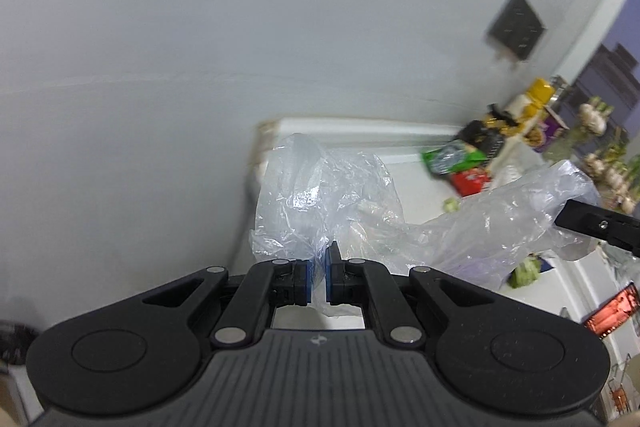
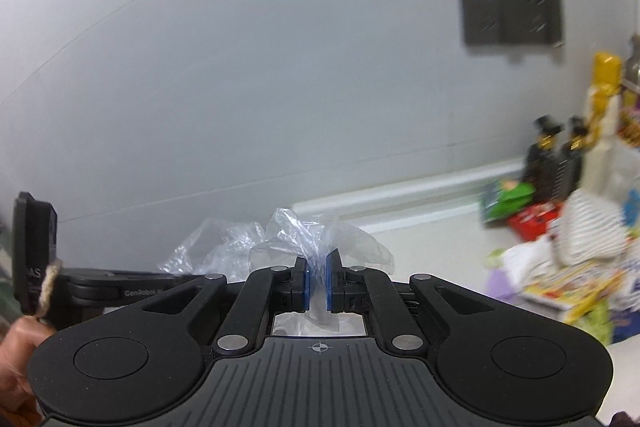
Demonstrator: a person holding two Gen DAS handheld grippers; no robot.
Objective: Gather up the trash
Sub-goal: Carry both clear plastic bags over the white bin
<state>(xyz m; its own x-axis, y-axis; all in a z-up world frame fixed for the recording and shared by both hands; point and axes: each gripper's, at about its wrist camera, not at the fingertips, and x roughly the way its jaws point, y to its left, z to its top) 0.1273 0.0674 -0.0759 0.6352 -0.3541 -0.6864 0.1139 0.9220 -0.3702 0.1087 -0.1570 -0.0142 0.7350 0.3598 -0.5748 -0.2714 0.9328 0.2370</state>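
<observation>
A clear plastic bag (image 1: 360, 211) hangs stretched between my two grippers above a white table (image 1: 416, 179). My left gripper (image 1: 318, 267) is shut on one edge of the bag. My right gripper (image 2: 318, 267) is shut on the other edge of the bag (image 2: 304, 231), and its black body shows at the right of the left wrist view (image 1: 596, 223). The left gripper's body shows at the left of the right wrist view (image 2: 80, 287). Green and red wrappers (image 1: 460, 163) lie on the table, with small green scraps (image 1: 524, 271) nearer.
A pale wall (image 1: 240, 47) with a dark socket plate (image 1: 516, 27) fills the background. Bottles, packets and boxes crowd the table's right side (image 2: 580, 227). Vegetables (image 1: 604, 155) lie at the far right.
</observation>
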